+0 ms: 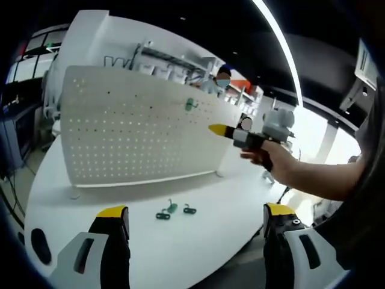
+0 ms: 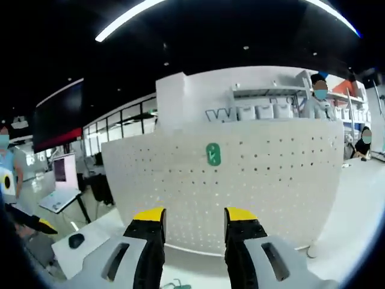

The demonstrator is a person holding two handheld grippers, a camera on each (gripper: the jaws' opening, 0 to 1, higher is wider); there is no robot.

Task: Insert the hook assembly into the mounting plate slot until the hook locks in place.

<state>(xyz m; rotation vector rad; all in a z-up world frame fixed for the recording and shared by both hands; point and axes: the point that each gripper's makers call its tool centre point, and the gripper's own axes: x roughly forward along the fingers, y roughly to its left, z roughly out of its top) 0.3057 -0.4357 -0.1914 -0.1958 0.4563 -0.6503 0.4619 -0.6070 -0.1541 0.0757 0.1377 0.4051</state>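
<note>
three green hooks [image 1: 172, 211] between left tool [image 1: 195, 224] jaws

The white pegboard [image 2: 240, 180] looks matt and smooth. The green hooks [image 1: 172, 210] seem plastic, lying on a smooth white table [image 1: 198, 241].

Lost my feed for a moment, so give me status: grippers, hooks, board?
Left gripper open, empty. Right gripper open, empty, facing the pegboard. One green hook on the board; loose green hooks on the table. Nothing in the way.

Left gripper [image 1: 195, 220]: black jaws, yellow tips, grey housings, lower frame. Right gripper [image 2: 194, 226] matches. Bare forearm [image 1: 325, 179], right edge
</note>
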